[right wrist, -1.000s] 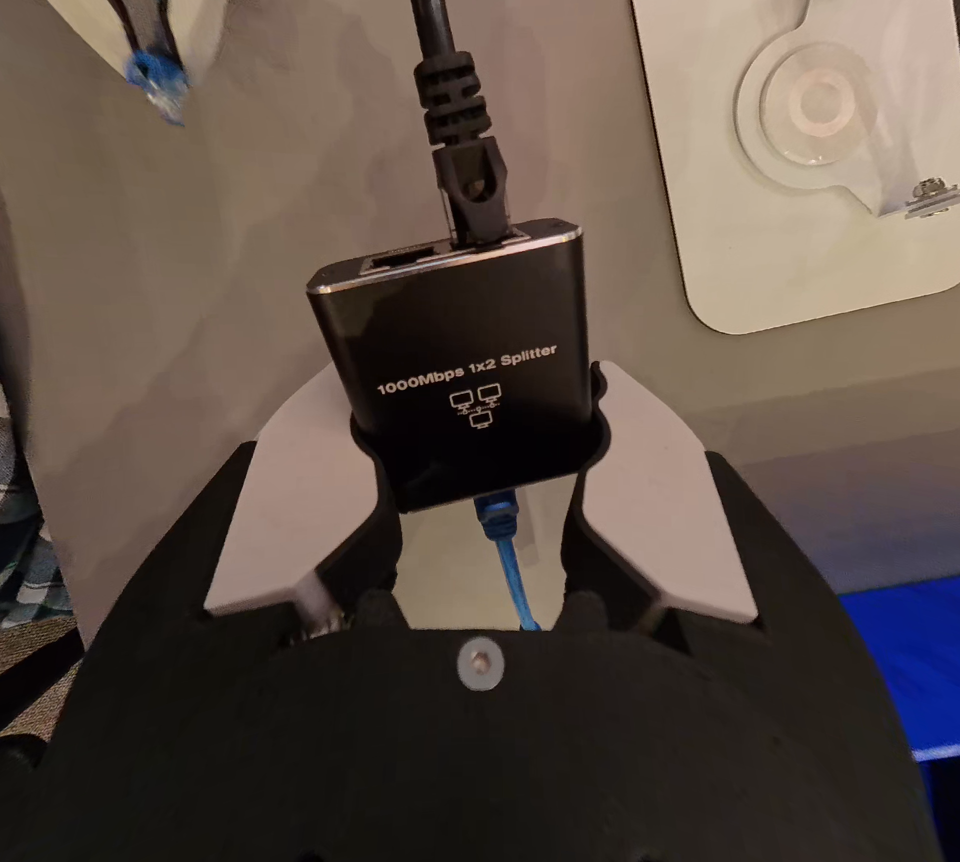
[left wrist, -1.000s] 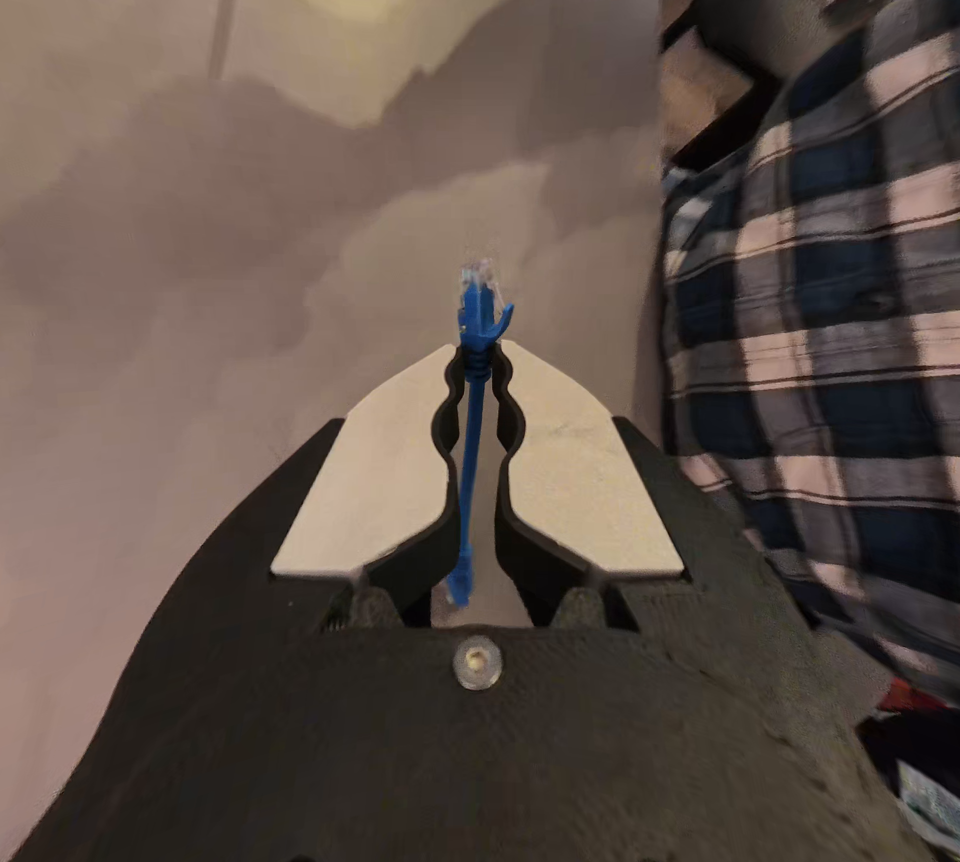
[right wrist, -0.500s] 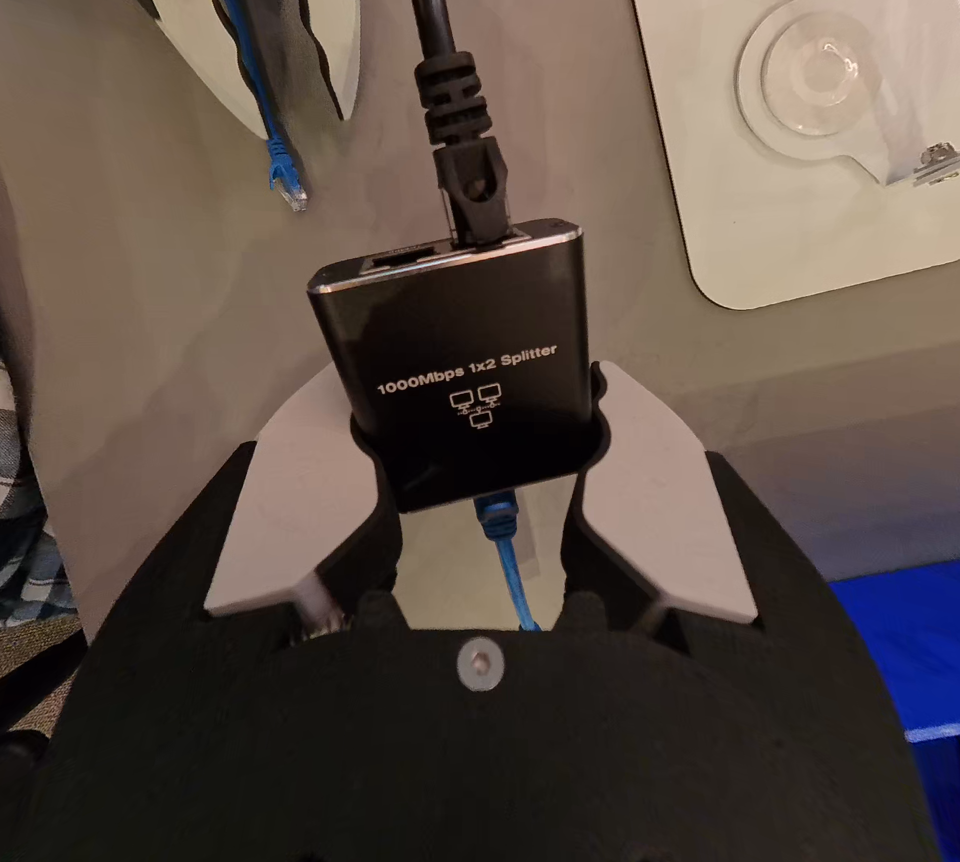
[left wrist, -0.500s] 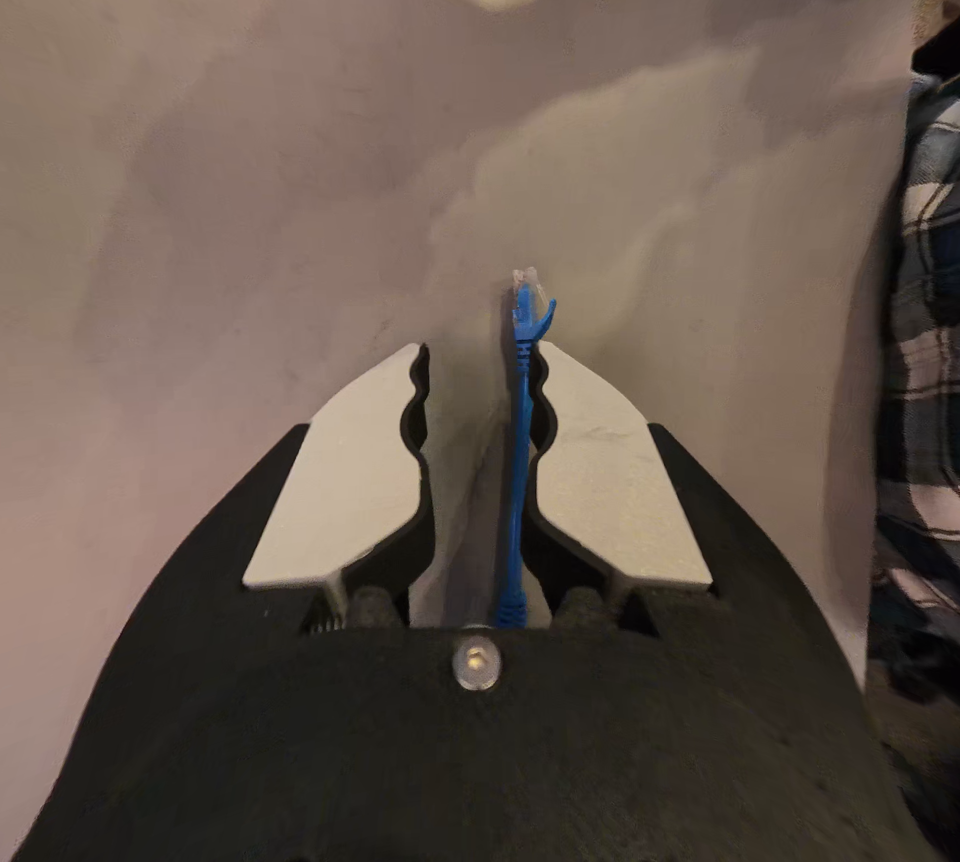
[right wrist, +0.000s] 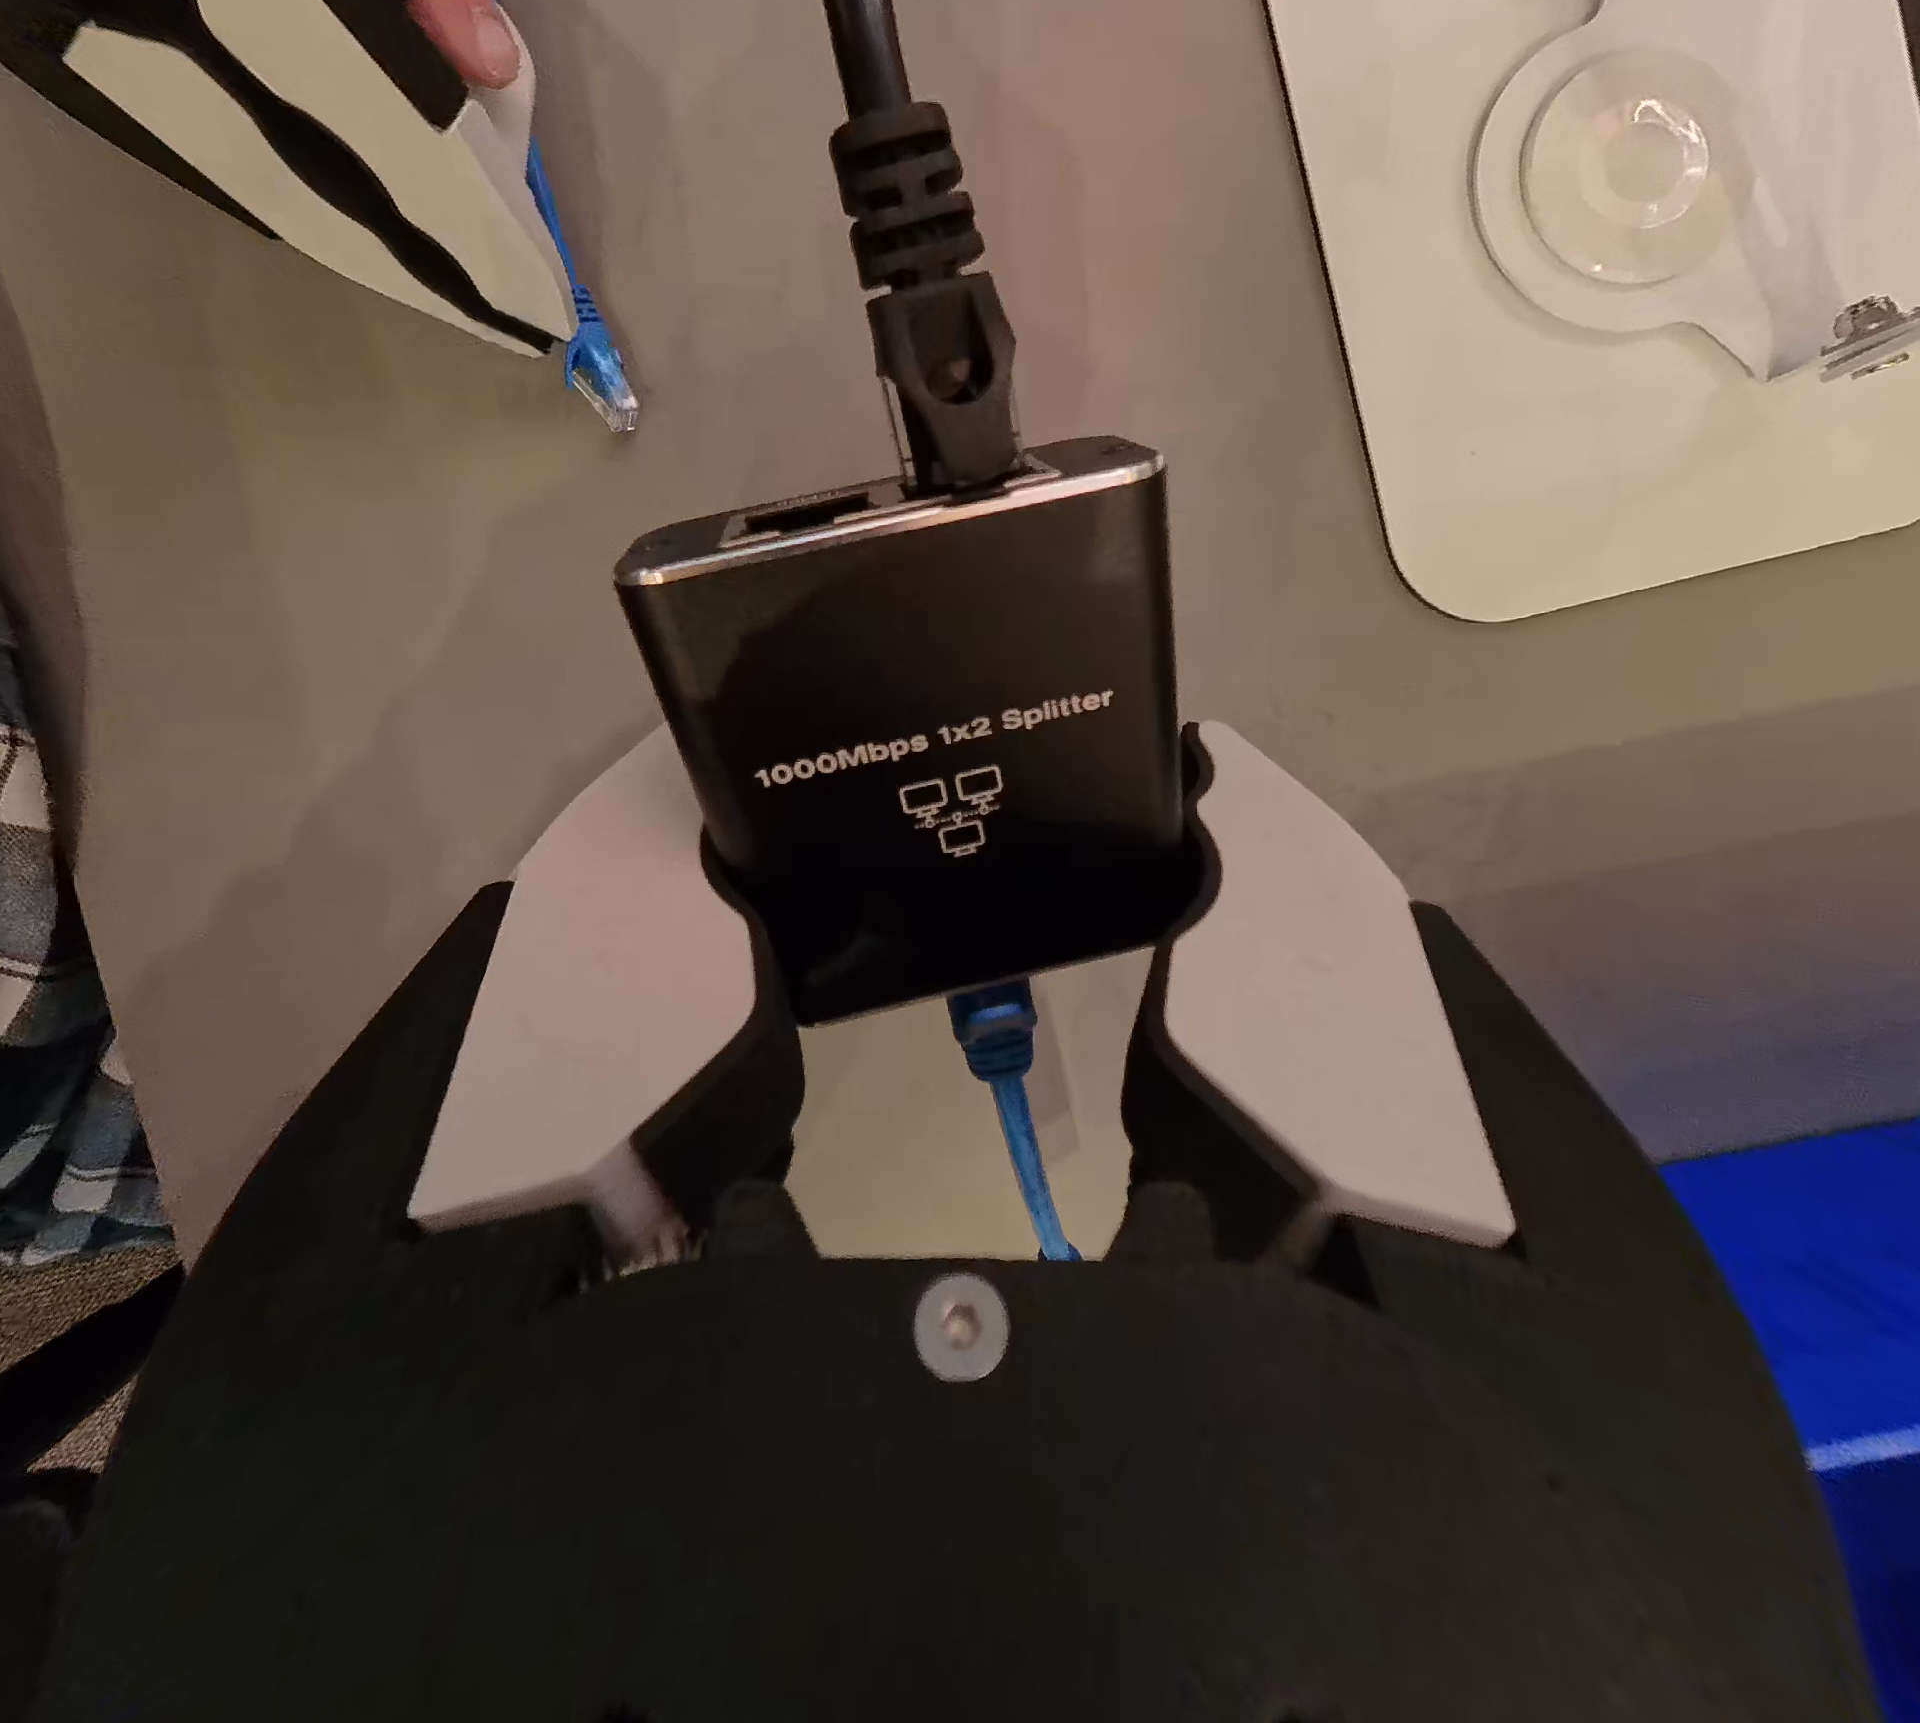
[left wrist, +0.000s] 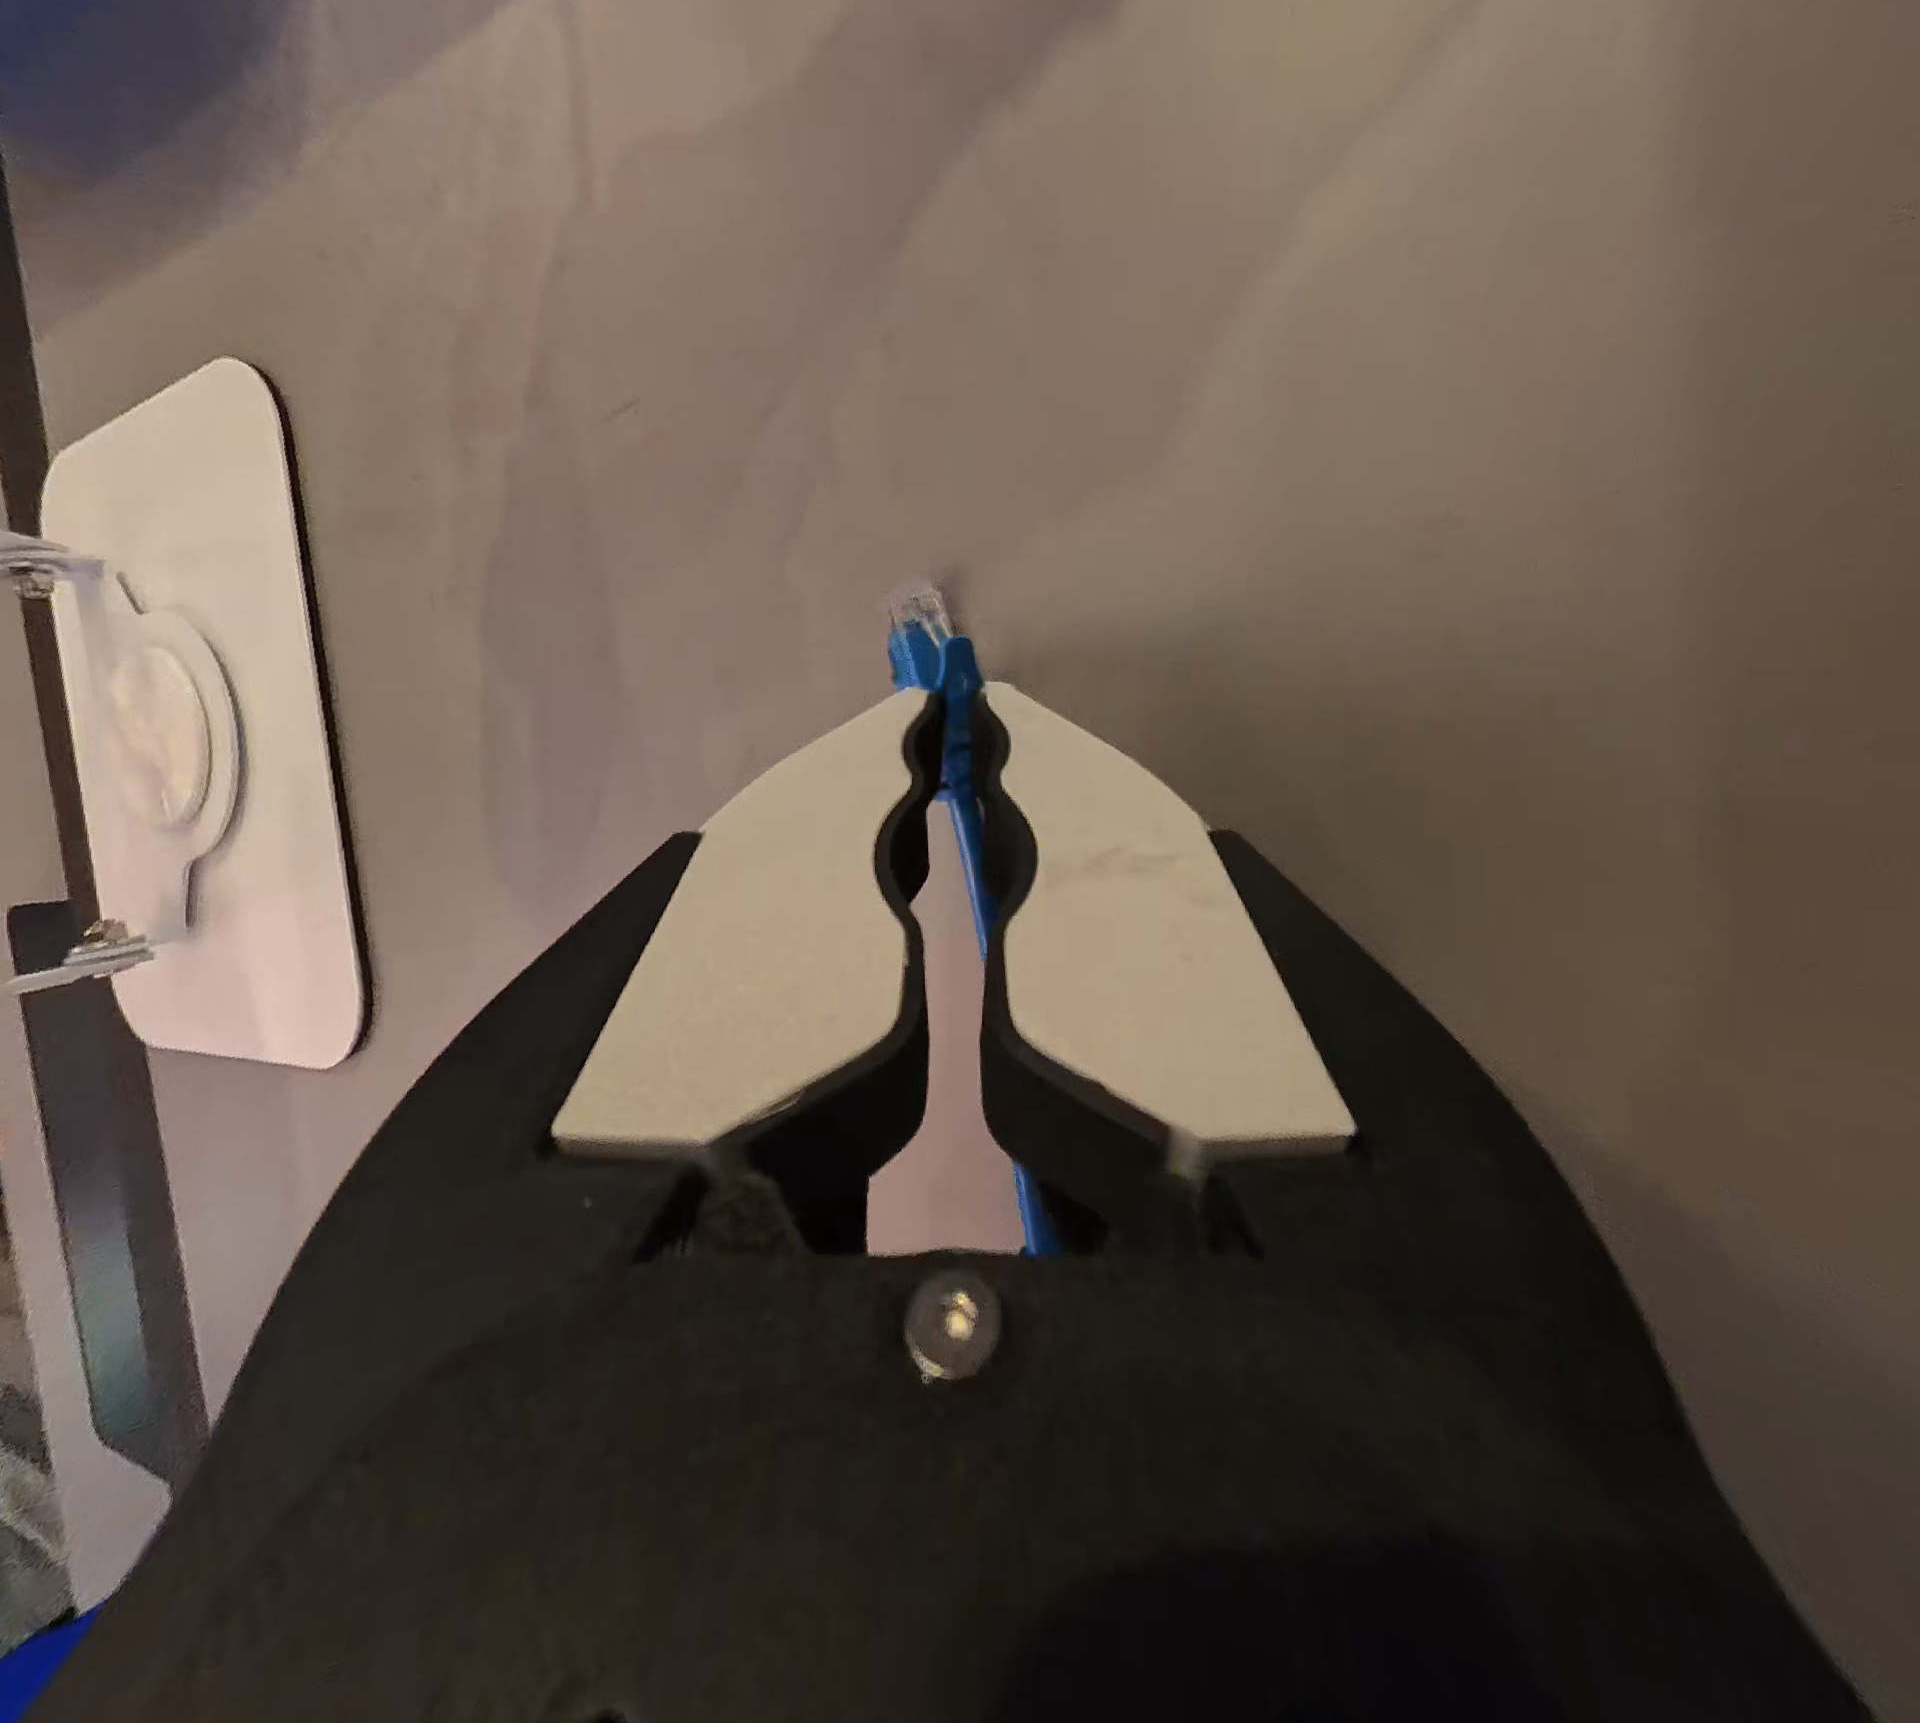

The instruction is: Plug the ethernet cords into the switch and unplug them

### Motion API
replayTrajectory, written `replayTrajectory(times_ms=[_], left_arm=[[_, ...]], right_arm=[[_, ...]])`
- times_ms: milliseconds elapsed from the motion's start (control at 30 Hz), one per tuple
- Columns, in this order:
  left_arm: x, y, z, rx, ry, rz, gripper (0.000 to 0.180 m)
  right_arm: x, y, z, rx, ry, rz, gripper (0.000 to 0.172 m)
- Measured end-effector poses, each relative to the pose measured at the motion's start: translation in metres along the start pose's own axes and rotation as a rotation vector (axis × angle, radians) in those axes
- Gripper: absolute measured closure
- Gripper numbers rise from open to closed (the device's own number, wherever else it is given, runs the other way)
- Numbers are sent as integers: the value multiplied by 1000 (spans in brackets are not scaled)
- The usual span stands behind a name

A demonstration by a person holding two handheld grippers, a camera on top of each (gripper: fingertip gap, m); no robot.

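My right gripper (right wrist: 951, 800) is shut on the black switch box (right wrist: 914, 686) and holds it above the grey table. A thick black ethernet cord (right wrist: 904, 177) is plugged into the box's far right port. The far left port (right wrist: 800, 515) is bare. A blue cord (right wrist: 1003, 1112) is plugged into the box's near end and runs back between my fingers. My left gripper (left wrist: 951, 707) is shut on a thin blue ethernet cord (left wrist: 971, 863), with its clear plug (left wrist: 920, 624) sticking out past the fingertips. In the right wrist view that gripper (right wrist: 540, 333) hangs at the upper left, its plug (right wrist: 597, 374) left of the box.
A white plate with a clear suction mount (right wrist: 1600, 198) lies on the grey table (right wrist: 312, 634) right of the box; it also shows in the left wrist view (left wrist: 197, 738). A blue surface (right wrist: 1818, 1310) lies at the lower right. A plaid sleeve (right wrist: 31, 946) is at the left edge. About 20 cm separates my left fingertips from my right.
My left gripper opened around the blue cord half a second ago, then shut on it again near the plug. It has moved toward the box. The right gripper and box have stayed still.
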State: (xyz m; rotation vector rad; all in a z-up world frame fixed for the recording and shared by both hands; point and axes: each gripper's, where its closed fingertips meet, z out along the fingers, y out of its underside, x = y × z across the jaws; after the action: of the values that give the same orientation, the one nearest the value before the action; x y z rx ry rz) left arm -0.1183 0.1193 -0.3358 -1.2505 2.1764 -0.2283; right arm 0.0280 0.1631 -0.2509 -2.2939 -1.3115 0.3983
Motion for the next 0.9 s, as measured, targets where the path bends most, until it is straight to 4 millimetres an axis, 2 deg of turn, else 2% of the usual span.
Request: replayTrajectory(times_ms=[233,433,700,900], left_arm=[[-13,0,1,-7,-128,9,166],[-12,10,8,-63,-96,-9,163],[-13,10,12,-57,-63,-48,168],[-14,10,14,-49,17,-161,169]], right_arm=[[1,4,-4,3,3,9,93],[1,4,-2,10,-2,11,93],[1,6,-1,13,-8,14,93],[-2,4,1,14,-14,10,93]])
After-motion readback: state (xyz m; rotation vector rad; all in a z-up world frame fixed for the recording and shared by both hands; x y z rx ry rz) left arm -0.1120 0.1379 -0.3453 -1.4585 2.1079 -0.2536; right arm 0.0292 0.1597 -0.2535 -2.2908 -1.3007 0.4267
